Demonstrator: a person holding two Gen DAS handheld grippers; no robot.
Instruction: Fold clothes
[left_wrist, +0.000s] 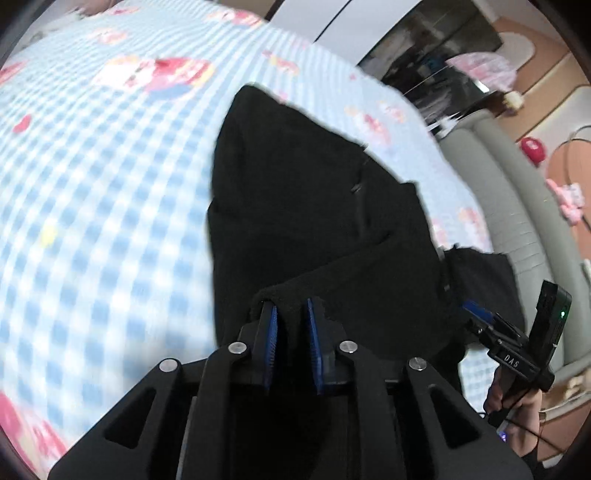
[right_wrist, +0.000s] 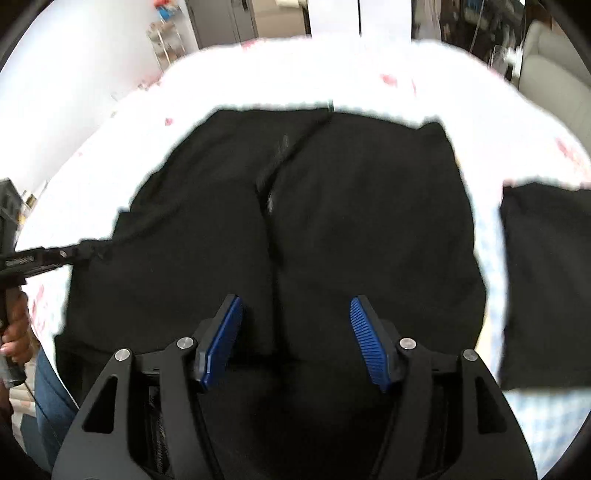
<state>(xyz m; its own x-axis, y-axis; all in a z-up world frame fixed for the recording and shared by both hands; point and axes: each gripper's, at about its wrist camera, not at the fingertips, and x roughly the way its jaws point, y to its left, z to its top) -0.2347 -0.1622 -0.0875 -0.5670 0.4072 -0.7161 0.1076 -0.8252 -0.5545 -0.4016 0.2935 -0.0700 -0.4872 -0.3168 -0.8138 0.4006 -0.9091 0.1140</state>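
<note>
A black garment (left_wrist: 314, 206) lies spread on the bed, with a seam or zip running down its middle (right_wrist: 273, 192). My left gripper (left_wrist: 290, 301) has its blue pads close together on the garment's thick near hem, which bunches over the fingertips. The right wrist view shows the left gripper (right_wrist: 92, 245) coming in from the left onto the garment's left edge. My right gripper (right_wrist: 295, 301) hovers over the near middle of the garment (right_wrist: 351, 221), its jaws wide apart with nothing pinched. It shows at the right of the left wrist view (left_wrist: 476, 312), held by a hand (left_wrist: 517, 400).
The bed carries a blue checked sheet (left_wrist: 110, 184) with pink cartoon prints. A second, folded black cloth (right_wrist: 546, 288) lies right of the garment. A grey padded bed edge (left_wrist: 517, 206) and room clutter lie beyond. A leg in jeans (right_wrist: 51, 402) stands at the bed's near left.
</note>
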